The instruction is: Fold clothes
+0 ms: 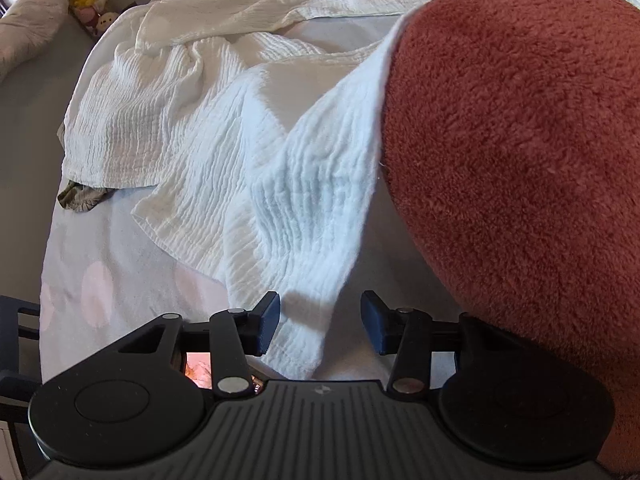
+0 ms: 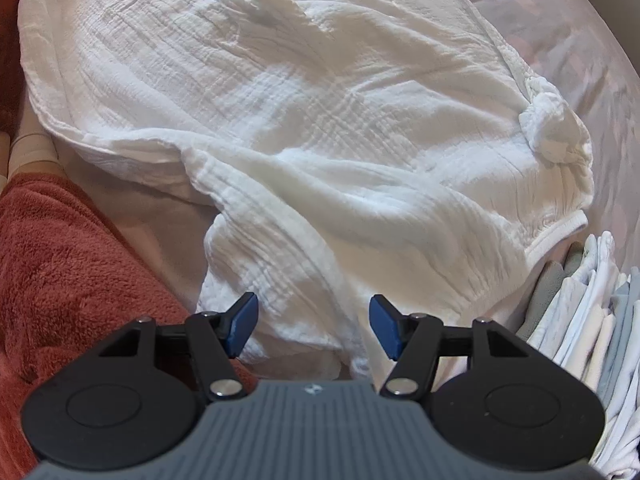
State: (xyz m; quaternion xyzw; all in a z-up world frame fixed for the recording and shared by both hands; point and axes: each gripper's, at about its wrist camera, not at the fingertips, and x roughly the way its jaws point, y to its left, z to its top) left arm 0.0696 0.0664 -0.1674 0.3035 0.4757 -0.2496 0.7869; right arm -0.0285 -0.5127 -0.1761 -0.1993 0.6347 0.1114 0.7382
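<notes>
While both tools hover, the left gripper [image 1: 320,322] gapes wide, holding nothing, a hem of the crinkled white muslin garment [image 1: 224,148] lying between its jaws at six o'clock. Rust-red fleece sleeve [image 1: 520,140] crowds three o'clock. Right gripper [image 2: 313,326], equally wide and empty, sits over rumpled cloth. Risk: closing here could pinch several layers, dragging the garment crooked toward the folded pale stack [image 2: 592,328].

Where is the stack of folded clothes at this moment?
In the right wrist view, the stack of folded clothes lies at the right edge, beside the white crinkled garment and right of the open right gripper.
</notes>
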